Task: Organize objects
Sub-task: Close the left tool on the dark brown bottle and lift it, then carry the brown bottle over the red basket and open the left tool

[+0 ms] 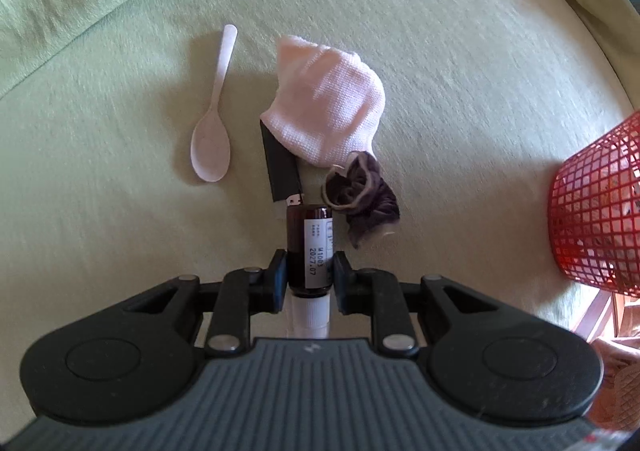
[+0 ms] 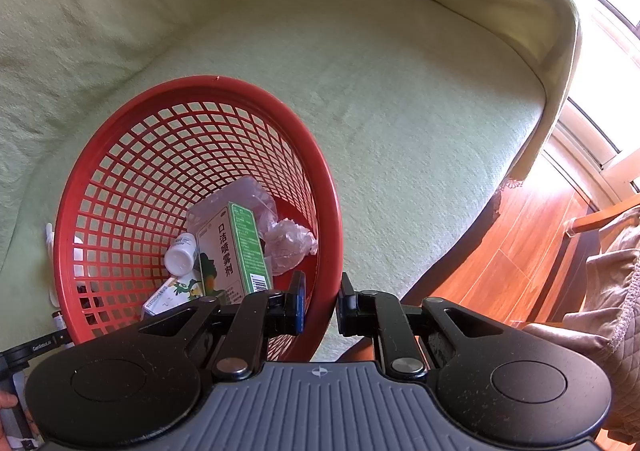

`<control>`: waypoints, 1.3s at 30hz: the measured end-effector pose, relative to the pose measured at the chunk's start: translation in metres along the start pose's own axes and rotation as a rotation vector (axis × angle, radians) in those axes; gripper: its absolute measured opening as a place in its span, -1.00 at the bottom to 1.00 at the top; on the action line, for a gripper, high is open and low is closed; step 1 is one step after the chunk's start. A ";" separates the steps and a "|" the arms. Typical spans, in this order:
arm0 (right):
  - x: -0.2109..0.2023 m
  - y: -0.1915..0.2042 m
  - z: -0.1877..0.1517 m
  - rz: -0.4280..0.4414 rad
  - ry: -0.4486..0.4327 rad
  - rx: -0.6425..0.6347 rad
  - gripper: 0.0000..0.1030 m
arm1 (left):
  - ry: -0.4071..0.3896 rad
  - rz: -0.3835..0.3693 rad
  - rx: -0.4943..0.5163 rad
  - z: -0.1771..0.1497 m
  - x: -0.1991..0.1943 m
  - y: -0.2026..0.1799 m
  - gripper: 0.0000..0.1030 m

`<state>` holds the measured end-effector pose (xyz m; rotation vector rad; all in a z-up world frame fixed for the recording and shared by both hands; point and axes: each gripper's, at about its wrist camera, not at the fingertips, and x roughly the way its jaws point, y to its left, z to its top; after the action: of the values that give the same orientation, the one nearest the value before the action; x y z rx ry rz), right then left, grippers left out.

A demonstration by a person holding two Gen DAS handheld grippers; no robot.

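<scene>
Between the narrowed left gripper (image 1: 310, 281) jaws: small brown glass bottle (image 1: 310, 247), rigid, smooth, breakable, pinched mid-body; right gripper (image 2: 320, 305) clamping red mesh basket (image 2: 256, 91) rim.

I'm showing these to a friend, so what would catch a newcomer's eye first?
Probably the bright red plastic mesh basket tilted on the pale green sofa cushion, its rim pinched by the right gripper, with a green and white medicine box inside. Next, the small brown glass bottle clamped in the left gripper, above a white plastic spoon and pink knitted sock.
</scene>
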<state>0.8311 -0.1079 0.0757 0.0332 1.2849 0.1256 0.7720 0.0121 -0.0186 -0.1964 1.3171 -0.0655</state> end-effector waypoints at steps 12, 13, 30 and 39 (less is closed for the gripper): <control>-0.001 0.000 -0.003 0.011 -0.005 0.013 -0.78 | -0.087 -0.129 0.049 0.014 -0.101 -0.065 -0.64; -0.001 -0.001 -0.003 0.014 -0.005 0.015 -0.78 | -0.102 -0.143 0.062 0.017 -0.108 -0.073 -0.64; -0.002 0.001 0.003 0.054 -0.018 0.020 -0.78 | -0.146 -0.274 0.271 0.044 -0.144 -0.202 -0.64; 0.000 0.001 0.004 0.059 -0.018 0.018 -0.78 | -0.093 -0.251 0.342 0.046 -0.121 -0.239 -0.64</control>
<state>0.8350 -0.1070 0.0766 0.0876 1.2670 0.1637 0.8017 -0.1982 0.1507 -0.0711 1.1630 -0.4856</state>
